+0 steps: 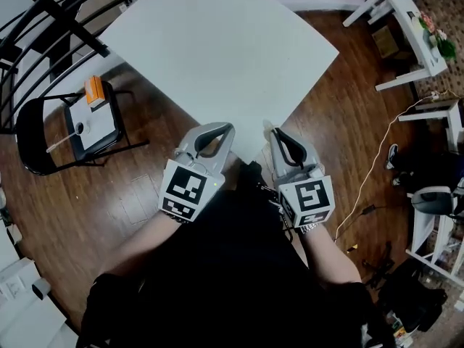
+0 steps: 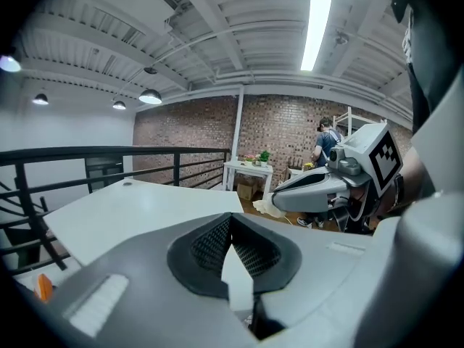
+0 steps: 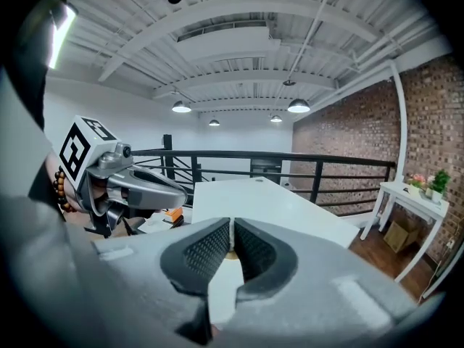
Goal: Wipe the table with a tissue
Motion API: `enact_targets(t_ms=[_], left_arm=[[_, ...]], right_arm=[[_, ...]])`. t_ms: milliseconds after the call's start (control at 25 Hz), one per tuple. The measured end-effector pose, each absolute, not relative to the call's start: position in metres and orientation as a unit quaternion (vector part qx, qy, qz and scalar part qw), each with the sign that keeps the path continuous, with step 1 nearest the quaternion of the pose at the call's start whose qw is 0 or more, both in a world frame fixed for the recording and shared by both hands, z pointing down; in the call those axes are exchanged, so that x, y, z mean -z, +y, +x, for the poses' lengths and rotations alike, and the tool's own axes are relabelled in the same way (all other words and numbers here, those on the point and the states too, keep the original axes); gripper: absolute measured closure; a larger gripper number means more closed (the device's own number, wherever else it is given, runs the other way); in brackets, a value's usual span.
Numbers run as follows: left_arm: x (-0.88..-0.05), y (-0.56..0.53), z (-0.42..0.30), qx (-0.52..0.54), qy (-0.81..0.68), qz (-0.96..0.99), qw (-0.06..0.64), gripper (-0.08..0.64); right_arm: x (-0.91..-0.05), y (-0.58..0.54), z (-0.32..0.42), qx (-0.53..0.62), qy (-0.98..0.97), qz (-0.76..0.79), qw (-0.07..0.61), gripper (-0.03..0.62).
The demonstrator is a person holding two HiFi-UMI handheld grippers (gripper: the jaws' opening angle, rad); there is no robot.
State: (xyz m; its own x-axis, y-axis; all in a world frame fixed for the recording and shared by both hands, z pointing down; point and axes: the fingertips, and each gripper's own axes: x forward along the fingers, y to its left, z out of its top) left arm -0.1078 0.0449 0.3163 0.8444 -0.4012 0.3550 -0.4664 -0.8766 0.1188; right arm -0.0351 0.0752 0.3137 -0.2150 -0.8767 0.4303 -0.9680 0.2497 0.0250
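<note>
Head view: white table [image 1: 217,49] seen from above on wooden floor [image 1: 145,194], its nearest corner pointing between left gripper [image 1: 223,129] and right gripper [image 1: 274,132]. Both grippers held side by side at that corner, tips at the table's edge, marker cubes toward the body. At left, black chair [image 1: 32,140] carrying white box [image 1: 98,125] and orange item [image 1: 95,90]; black railing [image 1: 51,20] beyond; white side table [image 1: 409,27] with plants at upper right.

Left gripper view: jaws closed, ribbed pads [image 2: 210,245] meeting at the tips, nothing clamped; white tabletop visible through the slit below the tips. Given by this view alone: right gripper in profile, likewise closed, and pale crumpled patch [image 2: 270,207] just under its tip, too small to tell whether tissue or not; person [image 2: 326,142] standing far off before brick wall [image 2: 196,133].

Right gripper view: jaws shut tip to tip, empty, tabletop stretching ahead. Given by this view alone: left gripper in profile at the left, closed, with the orange item low behind it, and ceiling lamps [image 3: 299,106] overhead. Chair and floor layout legible from the head view only.
</note>
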Motion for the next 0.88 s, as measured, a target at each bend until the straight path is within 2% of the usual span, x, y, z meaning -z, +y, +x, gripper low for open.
enact_targets(t_ms=[880], left_arm=[[-0.407, -0.026, -0.029, -0.262, -0.281, 0.905, 0.184, 0.548]], right_arm=[[-0.436, -0.022, 0.027, -0.189, -0.821, 0.478, 0.250, 0.584]])
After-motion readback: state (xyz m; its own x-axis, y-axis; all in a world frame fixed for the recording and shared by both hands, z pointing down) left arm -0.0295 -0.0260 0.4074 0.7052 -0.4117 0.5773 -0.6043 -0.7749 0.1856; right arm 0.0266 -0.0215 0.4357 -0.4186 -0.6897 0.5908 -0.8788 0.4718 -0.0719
